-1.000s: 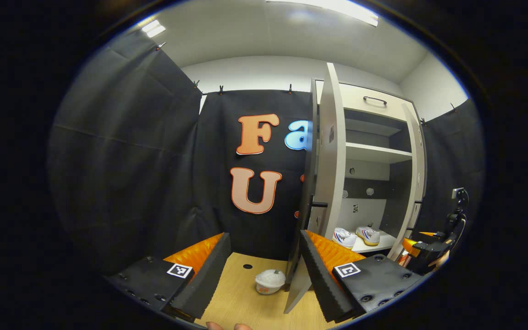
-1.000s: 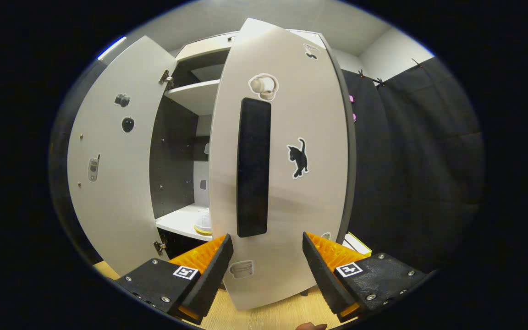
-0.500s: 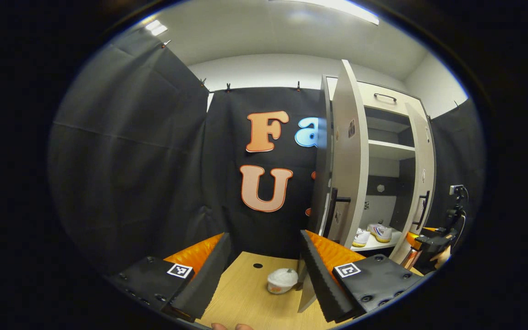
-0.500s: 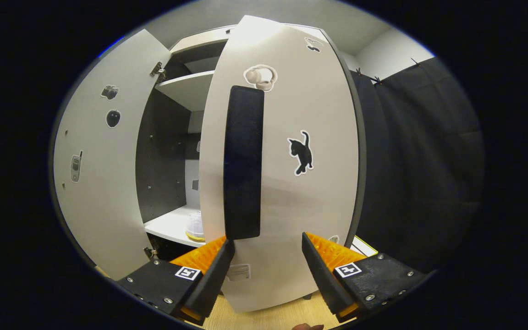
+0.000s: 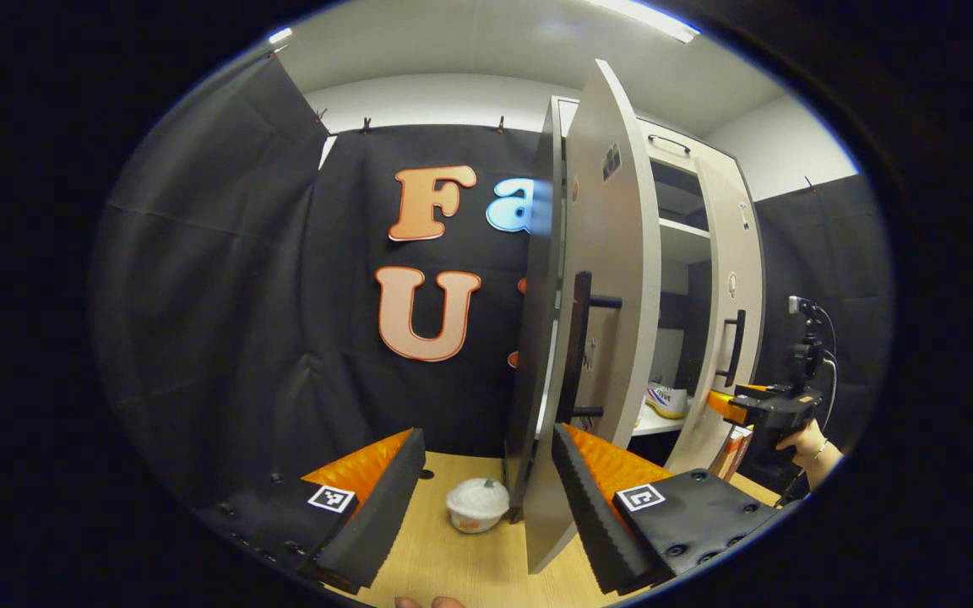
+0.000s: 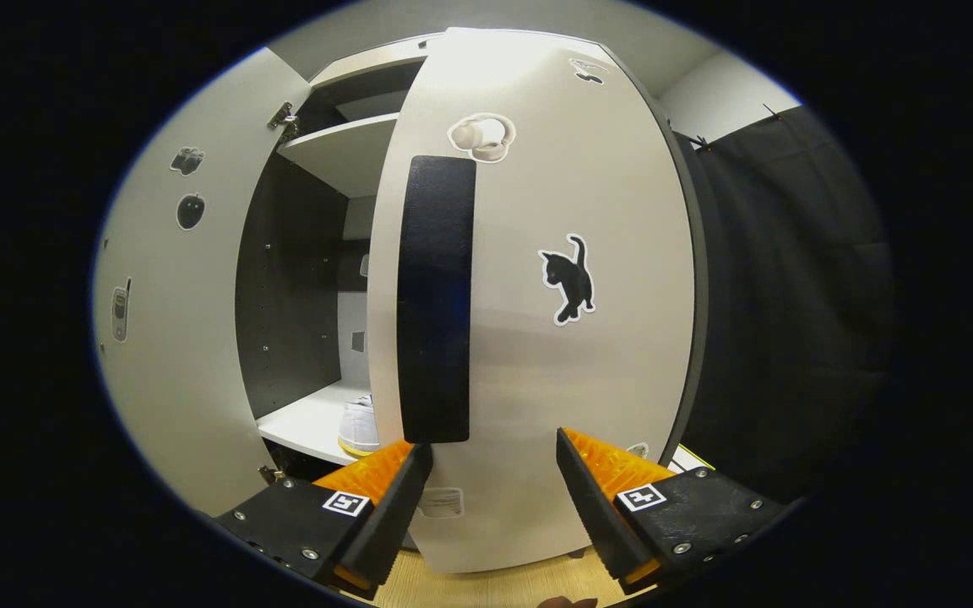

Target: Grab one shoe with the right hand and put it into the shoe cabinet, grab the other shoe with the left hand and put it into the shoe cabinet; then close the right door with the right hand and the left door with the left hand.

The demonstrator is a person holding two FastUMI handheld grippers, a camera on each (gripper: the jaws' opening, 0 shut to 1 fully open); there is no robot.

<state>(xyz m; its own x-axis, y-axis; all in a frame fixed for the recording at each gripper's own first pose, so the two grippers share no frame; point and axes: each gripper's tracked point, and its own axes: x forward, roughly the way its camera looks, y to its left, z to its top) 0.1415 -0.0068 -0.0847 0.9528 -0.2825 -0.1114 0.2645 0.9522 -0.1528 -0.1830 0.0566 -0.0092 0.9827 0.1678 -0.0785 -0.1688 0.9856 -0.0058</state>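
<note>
The white shoe cabinet stands with both doors partly open. In the left gripper view its left door (image 5: pixel 613 279) is almost edge-on just ahead, its black handle (image 5: pixel 579 346) above my right finger. A white shoe (image 5: pixel 668 399) lies on the low shelf (image 5: pixel 645 426). My left gripper (image 5: pixel 486 498) is open and holds nothing. Farther right, a hand (image 5: pixel 807 439) holds the right gripper (image 5: pixel 748 405) at the right door (image 5: pixel 731 295). In the right gripper view that door (image 6: pixel 537 338) is close in front, with its black handle (image 6: pixel 436 300). The right gripper (image 6: pixel 491 498) is open. A shoe (image 6: pixel 360 426) shows through the gap.
A small white bowl (image 5: pixel 476 504) sits on the wooden table (image 5: pixel 436 566) between my left fingers, close to the left door's bottom corner. The left door (image 6: pixel 174 338) carries stickers on its inner face. An upper shelf (image 6: pixel 343 156) is bare. A box (image 5: pixel 733 452) stands beside the cabinet.
The right door has swung farther toward shut, narrowing the gap onto the shelf. The left gripper has come nearer the left door, which now looks larger with its handle in front.
</note>
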